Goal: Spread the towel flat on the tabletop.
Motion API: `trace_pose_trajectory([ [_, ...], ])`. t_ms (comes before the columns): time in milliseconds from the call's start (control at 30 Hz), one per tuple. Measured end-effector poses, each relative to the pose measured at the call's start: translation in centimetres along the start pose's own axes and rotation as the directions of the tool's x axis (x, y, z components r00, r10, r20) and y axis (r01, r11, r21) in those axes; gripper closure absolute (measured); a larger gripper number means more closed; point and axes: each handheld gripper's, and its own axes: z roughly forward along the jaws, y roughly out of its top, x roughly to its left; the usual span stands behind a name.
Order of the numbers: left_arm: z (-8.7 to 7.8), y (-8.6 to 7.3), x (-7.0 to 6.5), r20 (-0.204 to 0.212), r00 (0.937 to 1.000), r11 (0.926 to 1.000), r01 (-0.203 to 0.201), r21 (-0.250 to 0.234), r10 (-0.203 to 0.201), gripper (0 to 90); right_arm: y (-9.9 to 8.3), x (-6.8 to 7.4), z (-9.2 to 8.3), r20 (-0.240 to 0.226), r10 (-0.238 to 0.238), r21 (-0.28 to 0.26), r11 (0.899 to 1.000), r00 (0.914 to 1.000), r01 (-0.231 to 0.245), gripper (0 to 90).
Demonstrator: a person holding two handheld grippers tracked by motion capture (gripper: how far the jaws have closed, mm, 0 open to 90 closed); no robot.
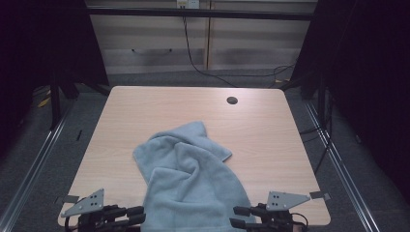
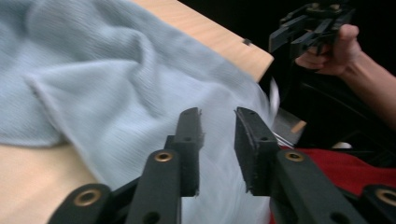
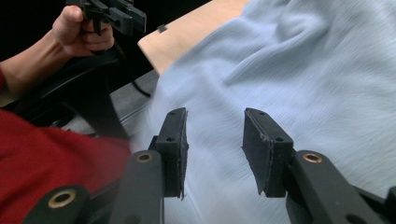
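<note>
A light blue towel [image 1: 188,179] lies crumpled on the wooden table [image 1: 145,106], and its near part hangs over the front edge. At that edge my left gripper [image 1: 138,215] sits by the towel's left side and my right gripper [image 1: 239,216] by its right side, both pointing inward. In the left gripper view the jaws [image 2: 218,116] stand apart over the towel [image 2: 116,70], with no cloth pinched between the pads. The right gripper view shows the same: the jaws [image 3: 215,116] are open above the towel [image 3: 303,70]. Each view also catches the other hand's gripper [image 2: 310,23] [image 3: 112,11] farther off.
A round cable hole [image 1: 232,100] sits near the table's far right. A black cable [image 1: 193,53] hangs behind the table. Dark frame rails run along both sides. A red garment [image 3: 46,154] lies below the front edge.
</note>
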Motion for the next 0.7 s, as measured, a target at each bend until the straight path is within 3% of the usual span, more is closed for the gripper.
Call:
trace_pose_trajectory([
  [67, 0.5, 0.7, 1.0, -0.014, 0.9997, 0.9997, -0.018, 0.016, 0.018, 68.3, 0.6, -0.8, 0.2, 0.021, -0.006, 0.003, 1.0, 0.9998, 0.006, 59.7],
  [233, 2.8, 2.2, 5.4, -0.089, 0.9958, 0.9991, 0.024, 0.035, -0.021, 63.3, 2.3, -5.2, 2.1, 0.138, -0.003, 0.031, 1.0, 0.9905, -0.001, 57.8],
  [300, 3.9, 2.7, 6.9, -0.11, 0.9937, 0.998, 0.026, 0.057, -0.019, 60.5, 3.0, -6.9, 3.2, 0.163, -0.001, 0.044, 0.999, 0.9865, -0.006, 57.5],
  [367, 4.8, 3.0, 7.7, -0.122, 0.9921, 0.9966, 0.038, 0.073, -0.029, 56.5, 3.5, -8.3, 4.3, 0.185, 0.0, 0.062, 0.998, 0.9827, -0.011, 57.1],
  [433, 5.8, 3.2, 8.3, -0.138, 0.9903, 0.9959, 0.026, 0.087, -0.013, 52.9, 3.9, -9.5, 5.5, 0.211, -0.01, 0.093, 0.996, 0.9775, -0.01, 55.8],
  [500, 6.8, 3.1, 8.9, -0.141, 0.9897, 0.9934, 0.041, 0.107, -0.025, 49.0, 4.1, -10.3, 6.6, 0.221, -0.002, 0.109, 0.994, 0.9753, -0.023, 55.0],
  [567, 7.5, 2.8, 9.0, -0.163, 0.9866, 0.9894, 0.031, 0.142, -0.008, 48.7, 4.0, -10.9, 7.4, 0.231, 0.0, 0.121, 0.992, 0.9731, -0.028, 55.1],
  [600, 7.9, 2.5, 9.0, -0.182, 0.9832, 0.982, 0.027, 0.187, 0.007, 49.8, 3.9, -11.1, 7.8, 0.235, 0.002, 0.127, 0.991, 0.9719, -0.033, 56.3],
  [633, 8.1, 2.4, 9.0, -0.189, 0.9819, 0.9796, 0.027, 0.199, 0.011, 55.4, 3.7, -11.3, 8.0, 0.238, 0.005, 0.136, 0.99, 0.9713, -0.038, 60.5],
  [700, 8.3, 1.7, 9.0, -0.192, 0.9811, 0.9715, 0.026, 0.236, 0.02, 71.4, 3.3, -11.2, 8.2, 0.225, 0.003, 0.142, 0.989, 0.9745, -0.036, 71.9],
])
